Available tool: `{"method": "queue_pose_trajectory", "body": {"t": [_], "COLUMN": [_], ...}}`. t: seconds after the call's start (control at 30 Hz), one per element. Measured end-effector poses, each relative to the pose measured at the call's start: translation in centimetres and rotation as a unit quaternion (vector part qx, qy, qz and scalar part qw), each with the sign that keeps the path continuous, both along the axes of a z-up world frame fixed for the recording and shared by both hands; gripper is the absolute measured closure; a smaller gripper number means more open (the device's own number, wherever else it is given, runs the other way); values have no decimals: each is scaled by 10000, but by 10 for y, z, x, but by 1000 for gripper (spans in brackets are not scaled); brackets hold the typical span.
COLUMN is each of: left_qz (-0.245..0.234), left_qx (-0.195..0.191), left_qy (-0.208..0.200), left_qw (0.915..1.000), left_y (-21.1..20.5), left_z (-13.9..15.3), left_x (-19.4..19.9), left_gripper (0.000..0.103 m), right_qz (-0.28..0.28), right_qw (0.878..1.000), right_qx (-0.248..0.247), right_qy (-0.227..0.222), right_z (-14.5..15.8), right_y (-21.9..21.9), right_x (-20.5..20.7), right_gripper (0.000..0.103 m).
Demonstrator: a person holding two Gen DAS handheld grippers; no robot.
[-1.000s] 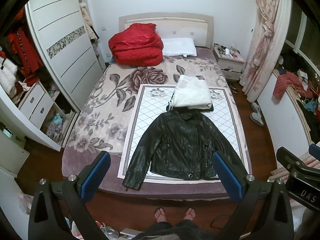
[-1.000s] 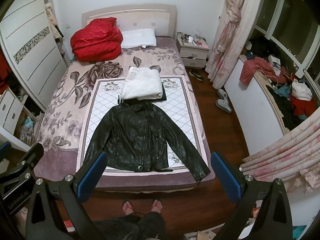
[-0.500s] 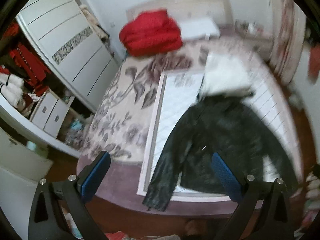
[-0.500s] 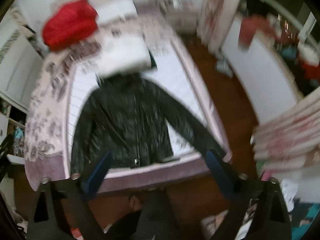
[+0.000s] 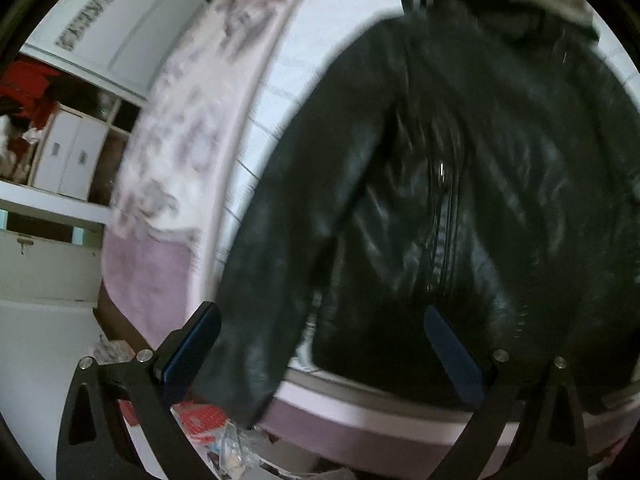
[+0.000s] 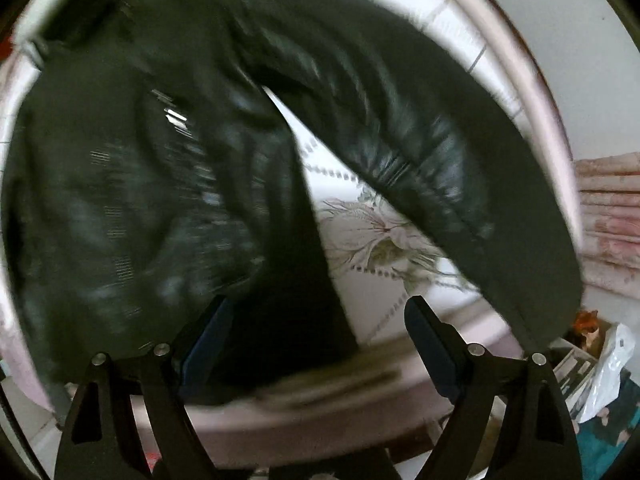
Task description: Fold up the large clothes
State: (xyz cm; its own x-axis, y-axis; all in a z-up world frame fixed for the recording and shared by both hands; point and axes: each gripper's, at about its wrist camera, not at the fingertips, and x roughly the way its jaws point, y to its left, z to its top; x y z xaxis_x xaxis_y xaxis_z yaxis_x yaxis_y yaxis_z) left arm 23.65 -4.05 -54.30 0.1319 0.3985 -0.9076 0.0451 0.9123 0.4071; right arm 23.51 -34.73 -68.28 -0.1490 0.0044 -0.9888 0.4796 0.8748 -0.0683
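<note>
A black leather jacket (image 5: 460, 184) lies spread flat on a white quilted mat (image 5: 296, 60) on the bed. My left gripper (image 5: 320, 344) is open, close above the jacket's lower left hem and left sleeve (image 5: 260, 280). The jacket also fills the right wrist view (image 6: 140, 200). My right gripper (image 6: 316, 344) is open, just above the jacket's lower right hem, with the right sleeve (image 6: 440, 152) running past its right finger. Both views are motion-blurred. Neither gripper holds anything.
The bed's pink floral blanket (image 5: 168, 168) and its near edge (image 5: 360, 412) lie under the grippers. A white wardrobe (image 5: 120, 24) and drawers (image 5: 68, 152) stand at left. Curtains (image 6: 608, 216) and a plastic bag (image 6: 608, 368) are on the right.
Both grippers have dropped quickly from high above the foot of the bed to close over the jacket's lower hem. The jacket has not moved.
</note>
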Motion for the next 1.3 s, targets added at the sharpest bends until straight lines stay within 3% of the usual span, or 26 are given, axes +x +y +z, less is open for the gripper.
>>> {"method": "queue_pose_trajectory", "body": {"t": [0.03, 0.1, 0.13, 0.17, 0.23, 0.33, 0.43, 0.5, 0.53, 0.57, 0.6, 0.67, 0.73, 0.77, 0.8, 0.9, 0.93, 1.13, 1.2, 1.23, 1.27, 1.3], "left_qz": [-24, -151, -277, -382, -644, -951, -1231, -1408, -1473, -1534, -1626, -1739, -1775, -1762, -1763, -1850, -1882, -1998, -1937, -1923, -1913, -1908], "left_qx": [23, 22, 23, 36, 53, 34, 3, -81, -130, -175, -235, -350, -434, -451, -468, -448, -463, -276, -299, -293, -296, -289], "left_qy": [73, 209, 262, 314, 421, 467, 416, 337, 281, 241, 219, 258, 301, 306, 287, 266, 241, 254, 271, 268, 269, 274], "left_qw": [10000, 9997, 9993, 9988, 9970, 9944, 9915, 9894, 9886, 9877, 9862, 9838, 9827, 9828, 9828, 9814, 9807, 9791, 9802, 9805, 9807, 9808], "left_y": [-3, -8, -11, -15, -24, -39, -59, -77, -86, -91, -103, -124, -144, -151, -157, -181, -186, -205, -202, -204, -203, -204], "left_z": [-11, -33, -40, -45, -50, -46, -38, -31, -28, -27, -26, -30, -38, -43, -46, -53, -54, -66, -67, -68, -67, -67], "left_x": [-2, -6, -10, -12, -18, -23, -15, -7, -2, 3, 8, 17, 25, 29, 32, 39, 40, 43, 46, 48, 48, 49], "left_gripper": [0, 0, 0, 0, 0, 0, 0, 0, 0, 0, 0, 0, 0, 0, 0, 0, 0, 0, 0, 0, 0, 0], "right_qz": [-56, -186, -7, 246, 319, -201, -184, -526, -879, -1353, -1811, -2623, -3589, -3857, -4242, -5218, -5347, -5568, -5747, -5819, -5879, -5951], "right_qw": [9998, 9982, 9986, 9979, 9983, 9979, 9988, 9958, 9912, 9824, 9715, 9480, 9103, 8989, 8798, 8048, 7908, 7531, 7344, 7311, 7275, 7166], "right_qx": [181, 575, 524, 551, 418, 519, 453, 727, 926, 1095, 1182, 1241, 1345, 1345, 1349, 1475, 1420, 1355, 1225, 1125, 1053, 1081], "right_qy": [96, 28, -91, -221, -247, -330, -89, -179, -359, -680, -968, -1306, -1565, -1588, -1667, -2415, -2621, -3231, -3397, -3379, -3377, -3474], "right_z": [-20, -41, -41, -39, -36, -35, -44, -43, -38, -29, -23, -19, -37, -44, -56, -66, -65, -75, -72, -72, -74, -77], "right_y": [-2, -2, 2, 9, 9, -9, -12, -19, -27, -39, -50, -71, -96, -107, -118, -151, -157, -155, -154, -165, -168, -169], "right_x": [-3, -10, -11, -11, -17, -35, -41, -47, -54, -66, -80, -108, -147, -155, -170, -203, -210, -211, -204, -206, -205, -203], "right_gripper": [27, 33, 50, 73, 83, 85, 81, 66, 51, 37, 33, 31, 31, 31, 35, 38, 38, 33, 51, 86, 95, 98]}}
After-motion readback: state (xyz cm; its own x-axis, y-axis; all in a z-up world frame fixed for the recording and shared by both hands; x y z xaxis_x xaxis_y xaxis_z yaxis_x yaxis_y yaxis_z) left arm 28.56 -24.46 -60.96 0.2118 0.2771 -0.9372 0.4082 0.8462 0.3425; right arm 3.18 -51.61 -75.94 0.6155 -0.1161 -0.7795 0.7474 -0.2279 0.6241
